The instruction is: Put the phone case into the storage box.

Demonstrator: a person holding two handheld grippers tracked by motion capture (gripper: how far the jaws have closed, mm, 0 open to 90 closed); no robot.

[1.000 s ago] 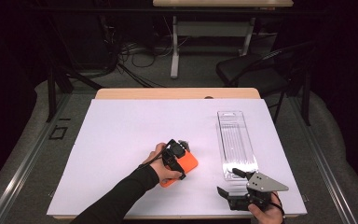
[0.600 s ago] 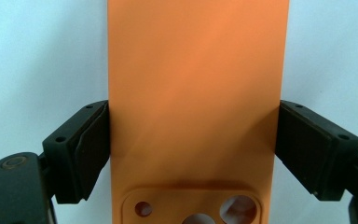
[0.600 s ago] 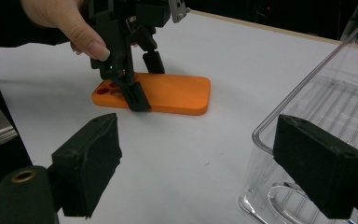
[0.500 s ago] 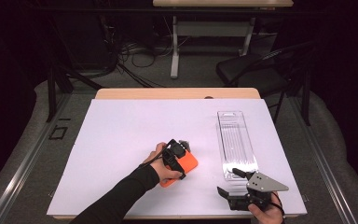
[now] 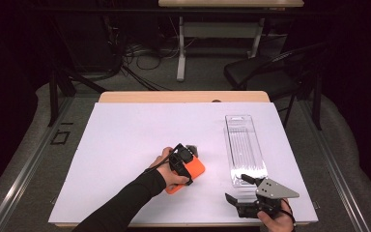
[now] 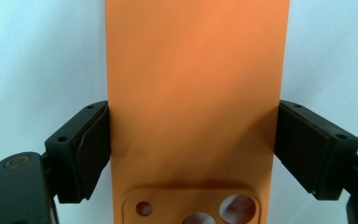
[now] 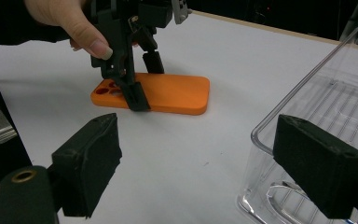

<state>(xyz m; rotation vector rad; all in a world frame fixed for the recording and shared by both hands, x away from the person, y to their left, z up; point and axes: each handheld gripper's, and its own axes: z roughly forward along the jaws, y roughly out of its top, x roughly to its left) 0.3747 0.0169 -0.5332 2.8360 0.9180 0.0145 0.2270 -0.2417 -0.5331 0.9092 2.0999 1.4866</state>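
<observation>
An orange phone case (image 5: 194,174) lies flat, back up, on the white table cover (image 5: 125,140), its camera cut-outs toward my left gripper. My left gripper (image 5: 183,162) points down over it. In the left gripper view its two black pads (image 6: 95,140) sit against the long edges of the case (image 6: 196,84), so the left gripper (image 6: 193,121) is shut on it. The right gripper view shows that gripper (image 7: 140,79) straddling the case (image 7: 177,93). My right gripper (image 5: 235,187) rests open at the table's front right, beside the near end of a clear plastic tray (image 5: 244,145).
The clear tray (image 7: 326,93) lies lengthwise on the right side, its near corner just in front of my right gripper (image 7: 193,140). A black chair (image 5: 265,72) and a desk frame with cables stand beyond the table's far edge.
</observation>
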